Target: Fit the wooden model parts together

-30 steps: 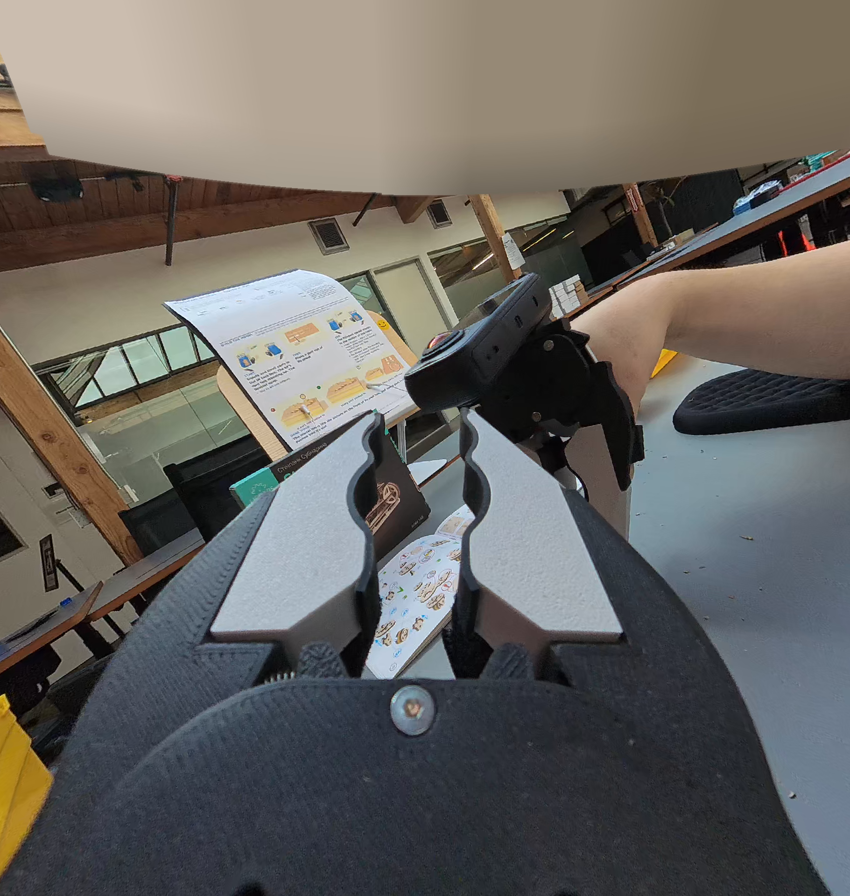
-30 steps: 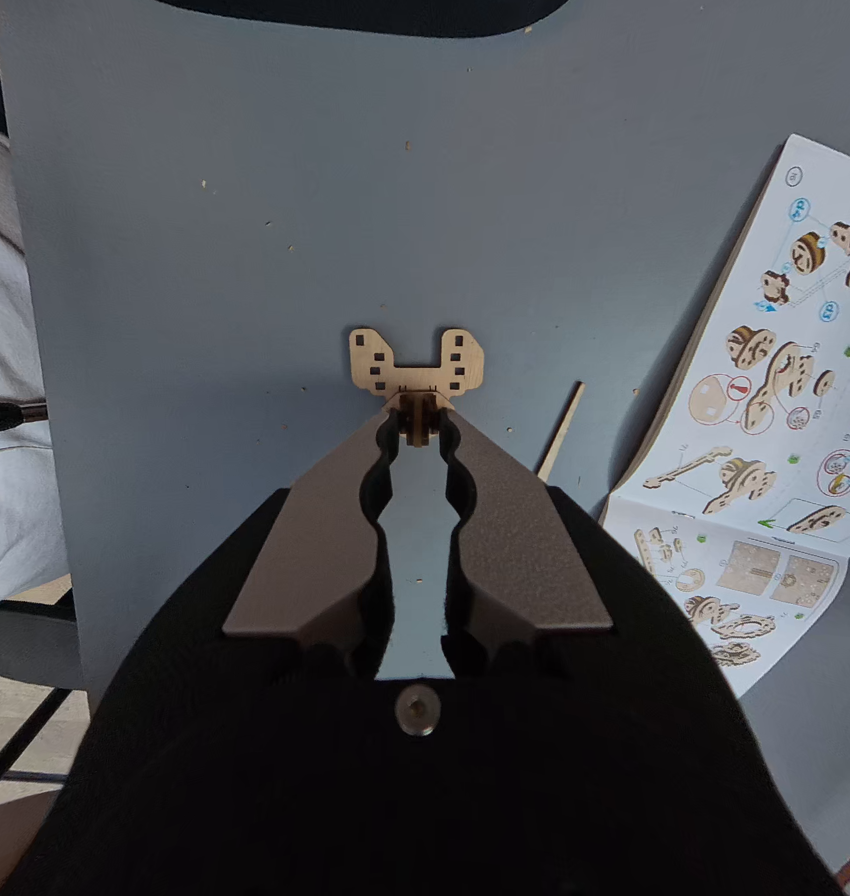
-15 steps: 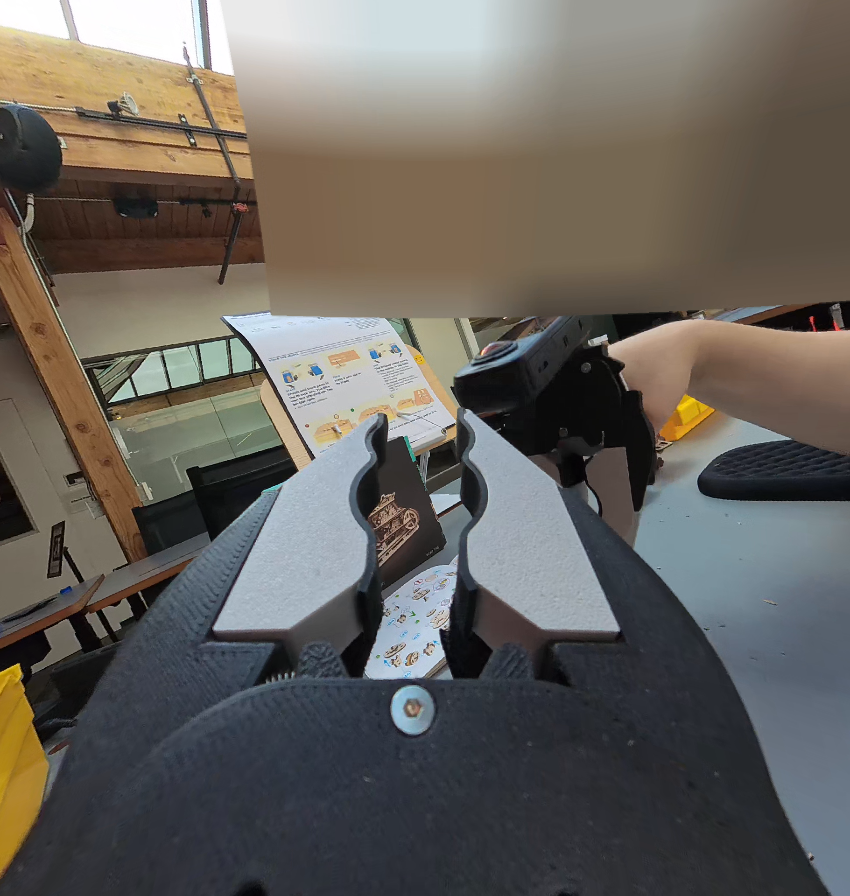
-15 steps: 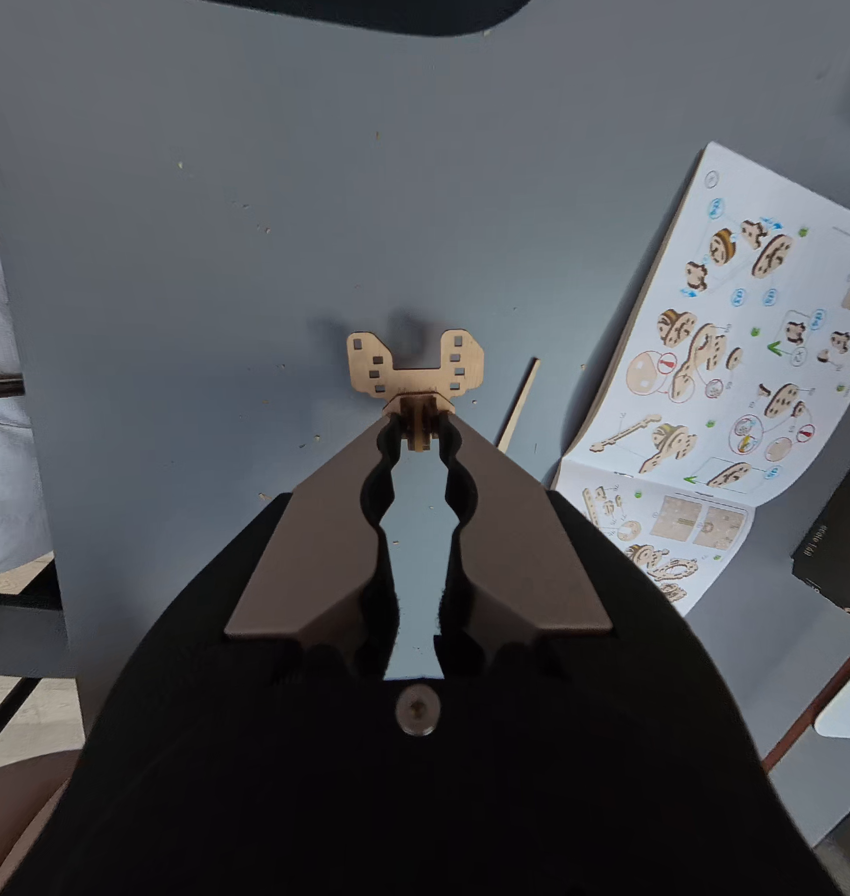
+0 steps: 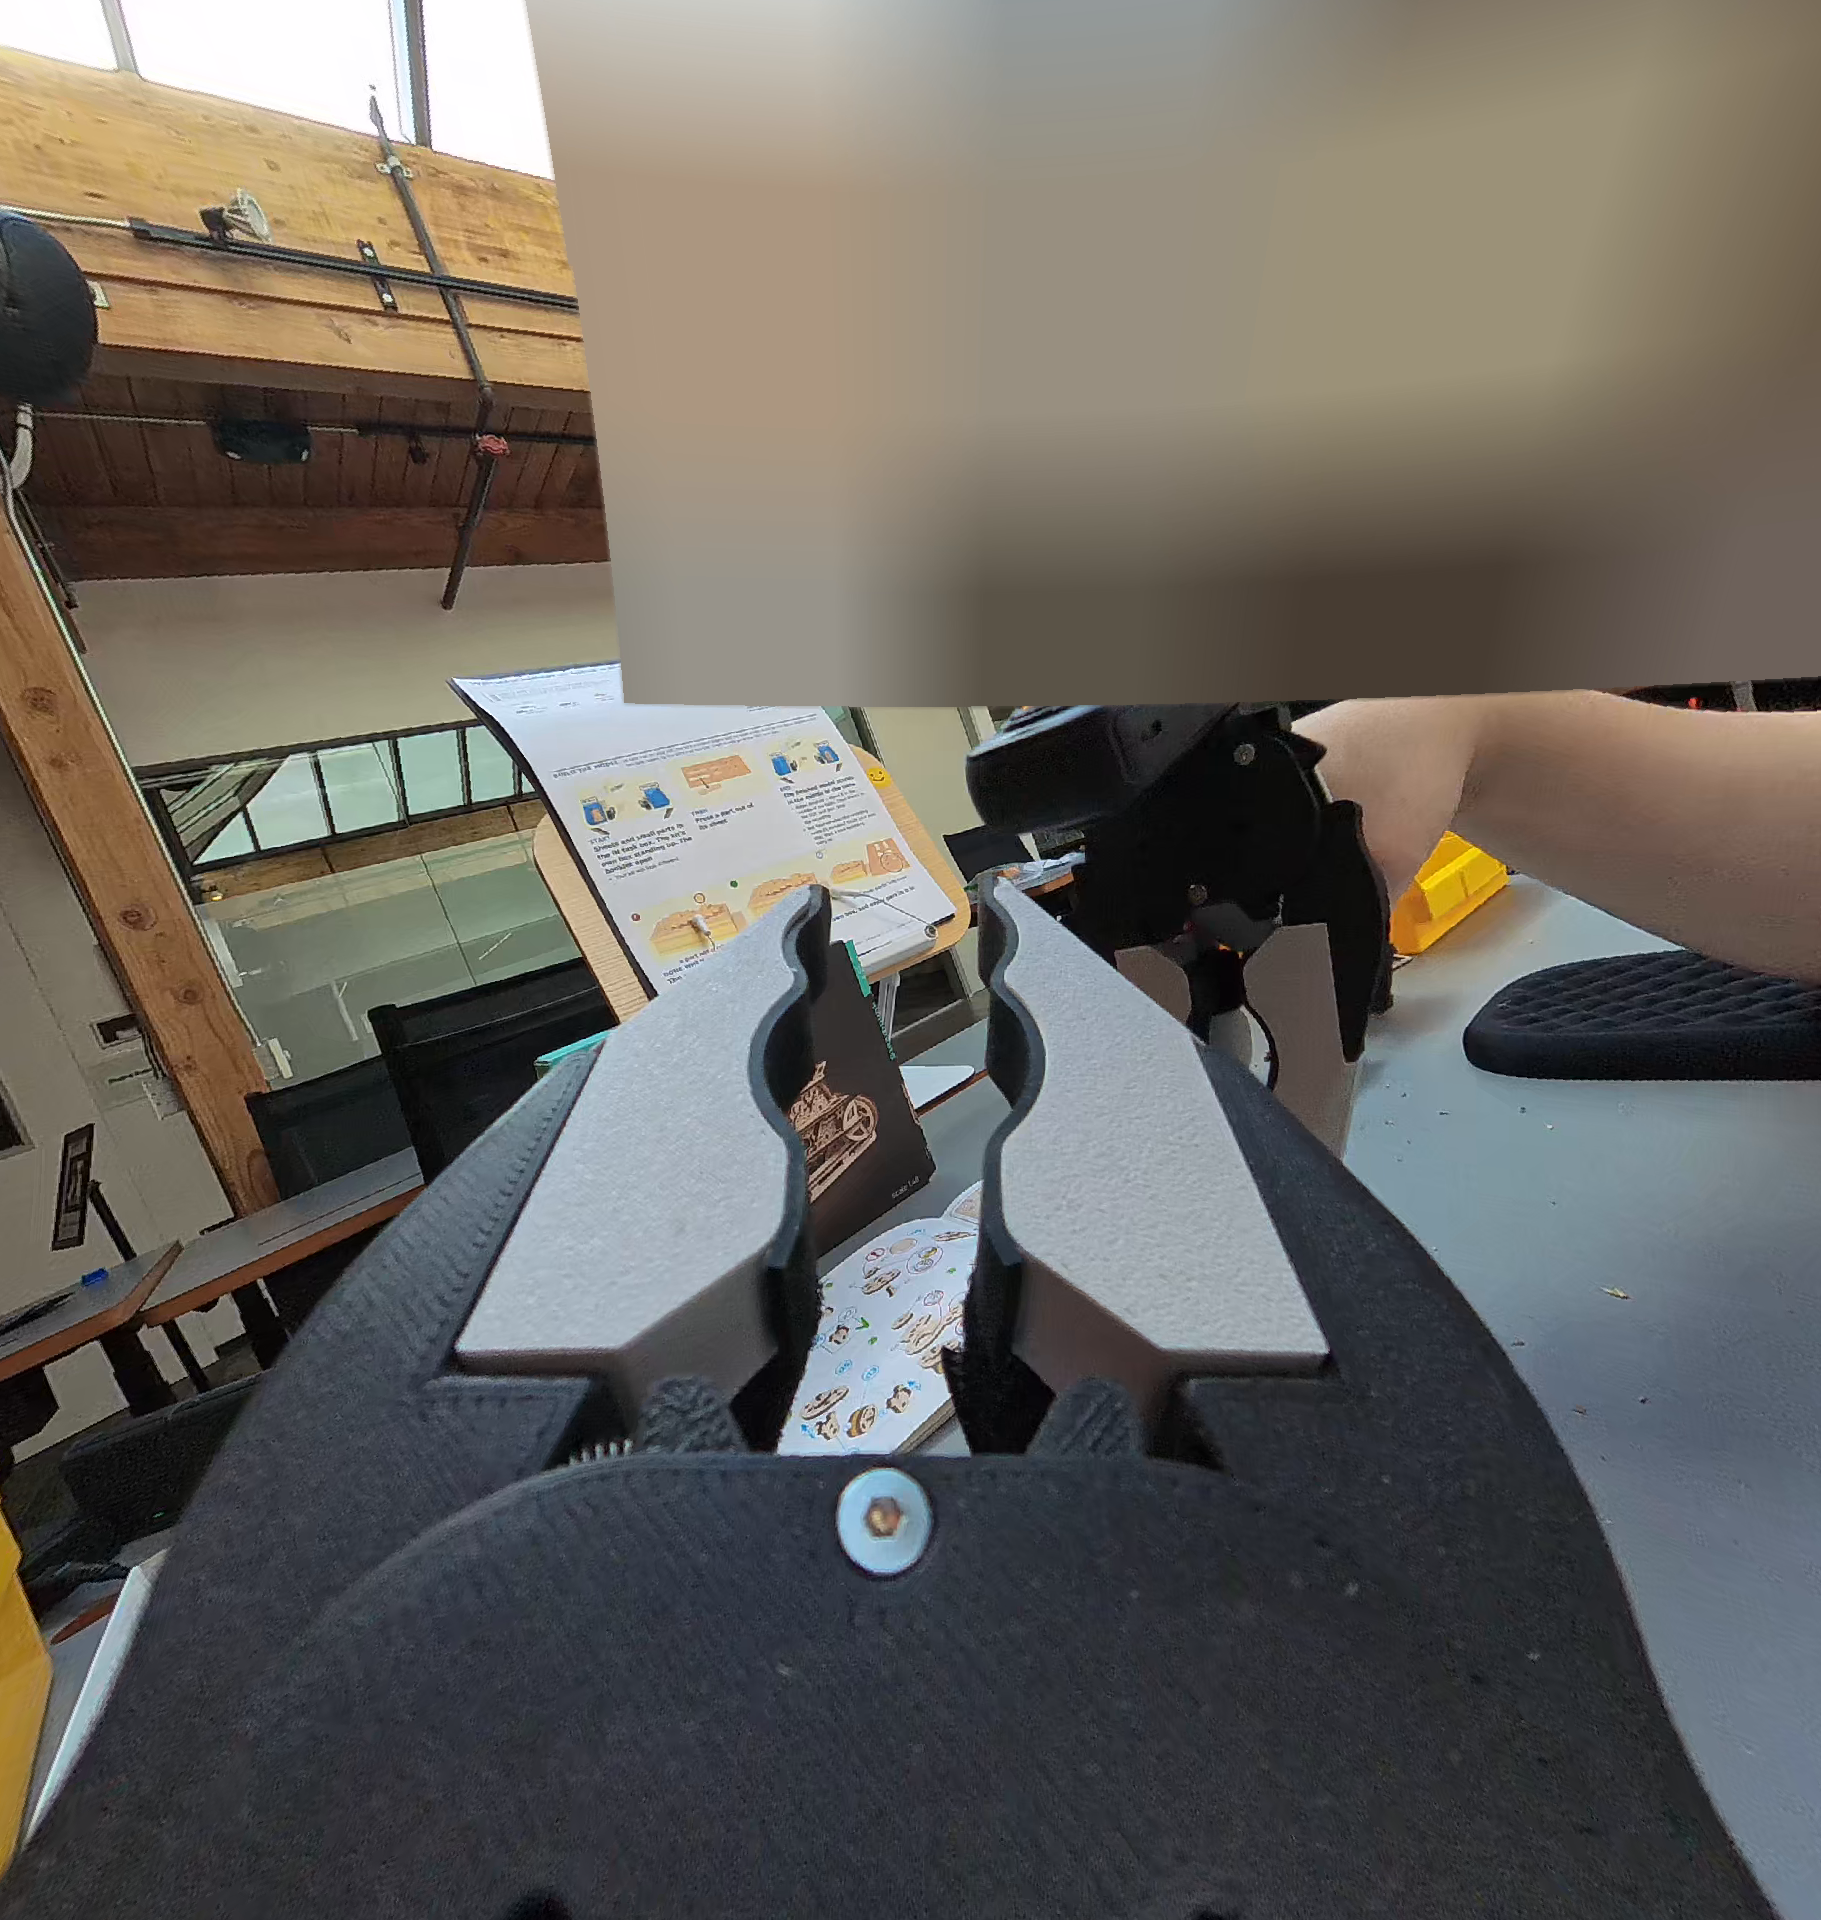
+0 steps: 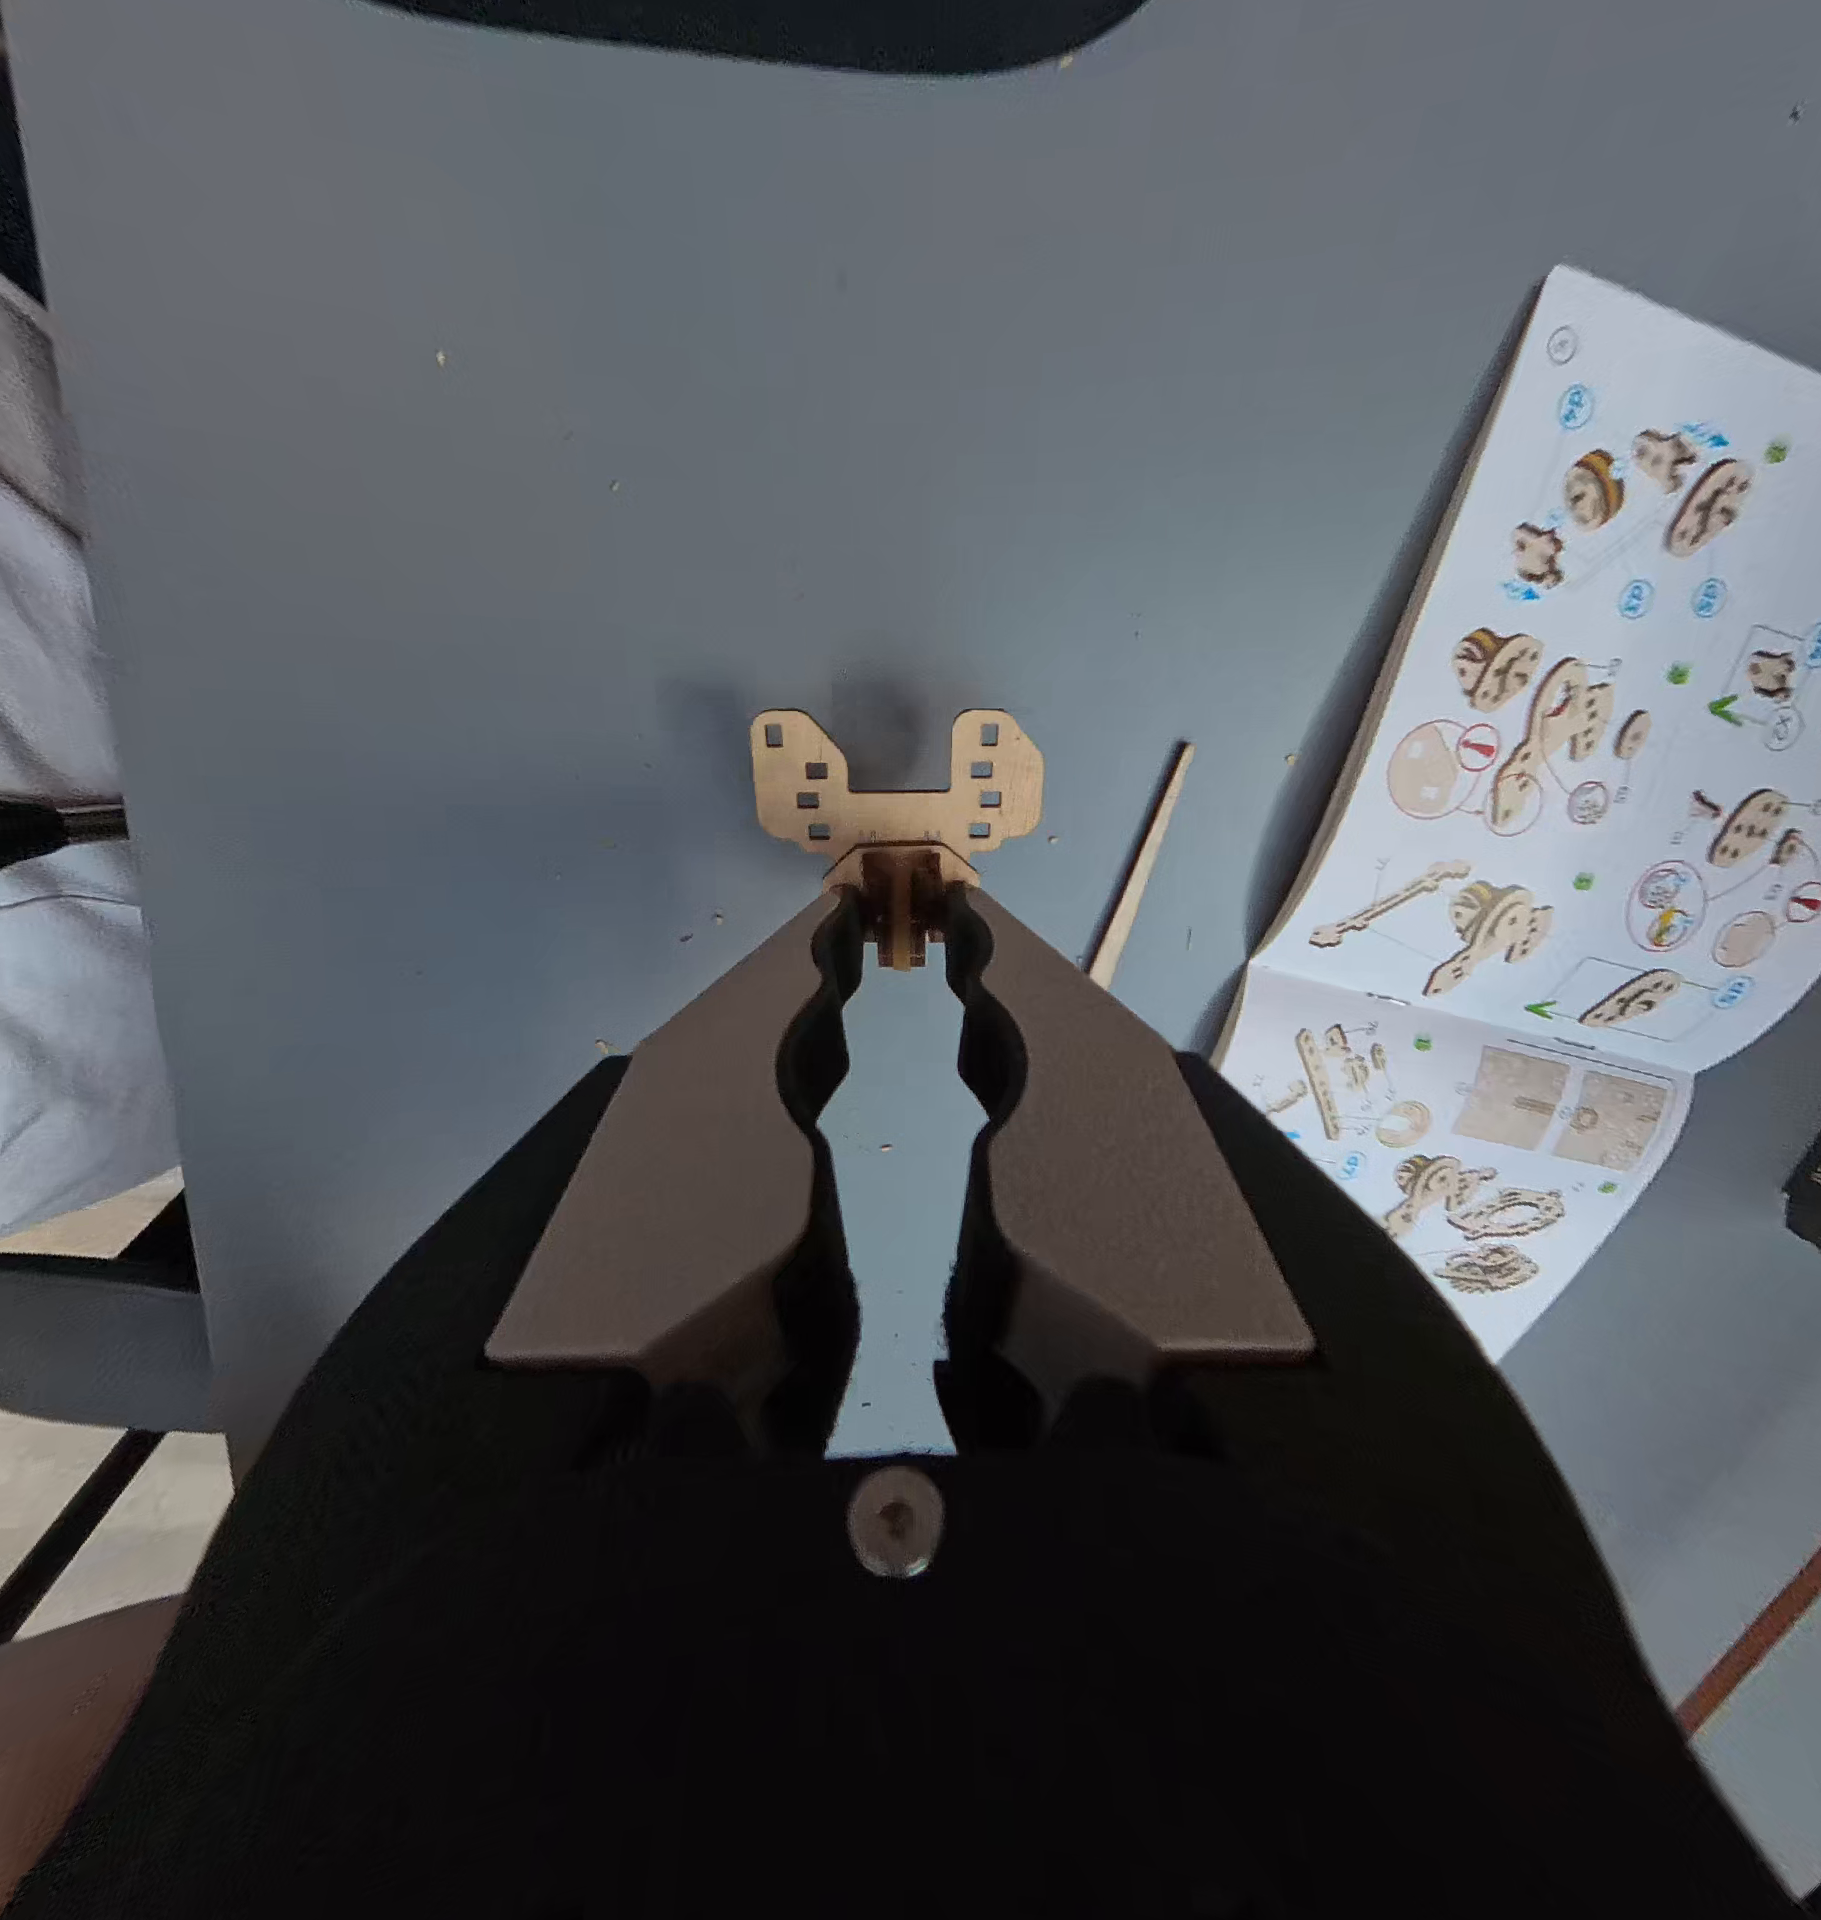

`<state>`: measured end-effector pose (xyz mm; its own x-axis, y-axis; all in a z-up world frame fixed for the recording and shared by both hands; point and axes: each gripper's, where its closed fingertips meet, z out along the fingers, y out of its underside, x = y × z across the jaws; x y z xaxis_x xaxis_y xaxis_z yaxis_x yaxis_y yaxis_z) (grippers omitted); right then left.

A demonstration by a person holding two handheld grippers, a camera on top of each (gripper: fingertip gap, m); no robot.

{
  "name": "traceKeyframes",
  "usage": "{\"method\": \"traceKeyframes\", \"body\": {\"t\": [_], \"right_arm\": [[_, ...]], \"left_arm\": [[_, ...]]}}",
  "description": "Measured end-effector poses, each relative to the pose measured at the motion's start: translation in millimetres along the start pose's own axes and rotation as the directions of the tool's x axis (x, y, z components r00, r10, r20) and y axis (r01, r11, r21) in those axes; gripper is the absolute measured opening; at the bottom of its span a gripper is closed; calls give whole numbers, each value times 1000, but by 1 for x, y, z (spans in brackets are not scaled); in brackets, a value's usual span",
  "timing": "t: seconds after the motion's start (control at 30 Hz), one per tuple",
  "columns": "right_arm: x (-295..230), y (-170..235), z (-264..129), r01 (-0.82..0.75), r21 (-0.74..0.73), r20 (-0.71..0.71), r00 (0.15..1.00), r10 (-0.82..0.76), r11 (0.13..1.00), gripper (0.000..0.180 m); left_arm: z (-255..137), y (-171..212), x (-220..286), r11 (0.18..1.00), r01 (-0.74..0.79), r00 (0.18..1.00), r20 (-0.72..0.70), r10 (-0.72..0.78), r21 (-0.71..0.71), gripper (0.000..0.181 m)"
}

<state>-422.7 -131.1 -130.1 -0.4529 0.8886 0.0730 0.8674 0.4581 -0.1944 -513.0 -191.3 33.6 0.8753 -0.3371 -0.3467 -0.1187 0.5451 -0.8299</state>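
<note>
Gripping the wooden model piece [image 6: 898, 795] at its narrow stem, my right tongs [image 6: 898, 914] pinch it at the very fingertips, so its butterfly-shaped slotted plate sticks out past them toward 12 o'clock, above the grey table [image 6: 573, 416]. At 3 o'clock of the piece a thin wooden stick [image 6: 1145, 847] lies on the table, and beyond it the open instruction booklet [image 6: 1571, 831]. Only my right view shows the piece and the stick. My left tongs [image 5: 901, 914] stand parted with nothing between the fingers, aimed across the room; that view alone shows the propped instruction sheet [image 5: 719, 821] at 12 o'clock, the dark box [image 5: 854, 1101] below it, and my right tongs from outside at 2 o'clock.
</note>
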Motion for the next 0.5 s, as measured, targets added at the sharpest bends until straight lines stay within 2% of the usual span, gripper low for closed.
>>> {"method": "traceKeyframes", "body": {"t": [0.03, 0.1, 0.17, 0.2, 0.27, 0.3, 0.37, 0.4, 0.43, 0.47, 0.5], "right_arm": [[-1, 15, 18, 2, -90, 19, 1000, 0, 996, 14], [-4, 9, 10, 0, -58, 35, 999, 2, 998, 14], [6, 10, -7, -2, -51, -38, 999, 0, 999, 14], [2, 5, -4, -9, -14, 0, 1000, 9, 1000, 13], [1, 23, 18, -19, -139, 22, 1000, 22, 990, 12], [-4, 16, 11, -7, -96, 40, 999, 11, 995, 16], [5, 11, -10, 10, -68, -49, 999, -13, 998, 17], [3, 5, -10, -1, -31, -30, 1000, 0, 1000, 20], [-1, 11, 3, -6, -66, 10, 1000, 7, 998, 23], [-2, 33, 16, -5, -196, 27, 1000, 10, 981, 26], [-4, 15, 14, -28, -80, 46, 998, 32, 996, 13]], "left_arm": [[0, 0, 0, 1000, 1, 1000, 0, -1, -1, 26], [0, 1, 0, 1000, 2, 1000, -3, -2, -4, 26], [0, 0, 0, 1000, 4, 1000, -3, -4, 3, 26], [0, -1, 0, 1000, 5, 1000, -1, -5, 5, 26], [0, -1, -1, 1000, 9, 1000, 3, -9, 6, 26], [0, -1, -1, 1000, 11, 1000, 3, -11, 7, 26], [-1, -2, -2, 1000, 15, 1000, 1, -15, 14, 26], [-1, -2, -2, 1000, 17, 1000, 1, -17, 15, 26], [-1, -2, -2, 1000, 18, 1000, 2, -18, 13, 26], [0, -2, -2, 1000, 18, 1000, 3, -18, 12, 27], [-1, -2, -2, 1000, 18, 1000, 3, -18, 12, 26]]}}
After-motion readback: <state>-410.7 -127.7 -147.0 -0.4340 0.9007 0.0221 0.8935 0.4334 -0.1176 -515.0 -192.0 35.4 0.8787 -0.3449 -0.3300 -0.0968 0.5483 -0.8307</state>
